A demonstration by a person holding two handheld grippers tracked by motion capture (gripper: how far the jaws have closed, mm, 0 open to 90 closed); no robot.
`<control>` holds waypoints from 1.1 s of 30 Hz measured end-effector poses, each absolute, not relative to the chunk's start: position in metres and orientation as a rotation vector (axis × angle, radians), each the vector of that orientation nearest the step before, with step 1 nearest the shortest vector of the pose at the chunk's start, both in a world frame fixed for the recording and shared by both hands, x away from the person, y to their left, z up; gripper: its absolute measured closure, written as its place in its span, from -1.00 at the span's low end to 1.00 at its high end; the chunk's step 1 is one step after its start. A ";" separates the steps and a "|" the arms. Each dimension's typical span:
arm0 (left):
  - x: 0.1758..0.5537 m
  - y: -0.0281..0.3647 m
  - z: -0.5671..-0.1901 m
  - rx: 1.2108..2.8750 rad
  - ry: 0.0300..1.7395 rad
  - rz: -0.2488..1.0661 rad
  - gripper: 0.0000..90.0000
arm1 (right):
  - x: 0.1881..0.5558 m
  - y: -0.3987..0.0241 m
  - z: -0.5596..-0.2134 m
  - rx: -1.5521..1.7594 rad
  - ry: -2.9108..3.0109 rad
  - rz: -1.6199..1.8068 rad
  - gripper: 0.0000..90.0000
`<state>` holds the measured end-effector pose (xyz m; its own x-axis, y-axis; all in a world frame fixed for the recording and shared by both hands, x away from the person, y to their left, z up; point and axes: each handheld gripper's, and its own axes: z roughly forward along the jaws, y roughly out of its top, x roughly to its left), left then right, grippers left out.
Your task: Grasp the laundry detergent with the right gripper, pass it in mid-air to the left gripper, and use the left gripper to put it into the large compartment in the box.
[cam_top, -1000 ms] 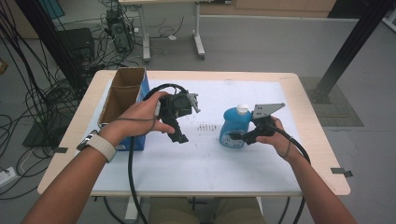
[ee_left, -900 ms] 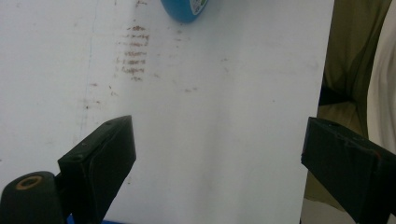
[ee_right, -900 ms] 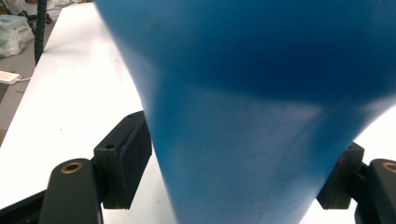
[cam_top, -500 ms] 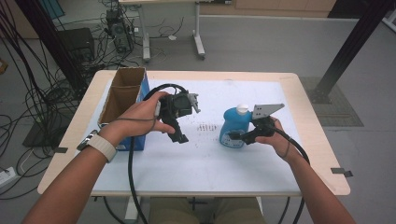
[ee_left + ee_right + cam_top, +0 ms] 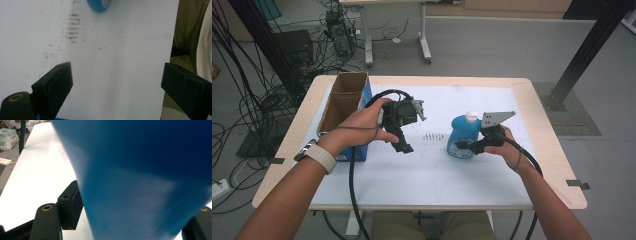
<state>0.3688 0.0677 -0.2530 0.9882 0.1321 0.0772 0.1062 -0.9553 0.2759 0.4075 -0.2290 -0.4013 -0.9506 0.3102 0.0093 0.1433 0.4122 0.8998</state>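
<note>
A blue bottle with a white cap stands upright on the white table cover, right of centre. My right gripper reaches it from the right. Its jaws have just been closing and now hug the bottle's lower body, with one pad against its side. My left gripper hangs over the table's middle left, tilted down, jaws wide open with nothing between them. The left gripper view catches the bottle's base at the top edge.
An open cardboard box with a blue side stands at the table's left, just behind my left hand. Brownish smudges mark the white cover between the grippers. Cables trail from both grippers over the front edge.
</note>
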 end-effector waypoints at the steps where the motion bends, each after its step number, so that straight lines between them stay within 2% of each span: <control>1: 0.369 0.068 -0.253 2.859 0.175 0.137 -0.76 | 0.407 -0.229 -0.401 0.401 2.500 1.572 -0.23; 15: 0.369 0.068 -0.253 2.859 0.176 0.137 -0.76 | 0.408 -0.230 -0.402 0.398 2.486 1.582 -0.10; 33: 0.369 0.068 -0.253 2.855 0.178 0.140 -0.76 | 0.409 -0.231 -0.403 0.397 2.482 1.593 -0.06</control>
<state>0.3691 0.0685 -0.2529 0.9878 0.1346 0.0784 0.1079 -0.9542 0.2789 0.4090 -0.2308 -0.4033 -0.9510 0.3091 0.0044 0.1327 0.3953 0.9089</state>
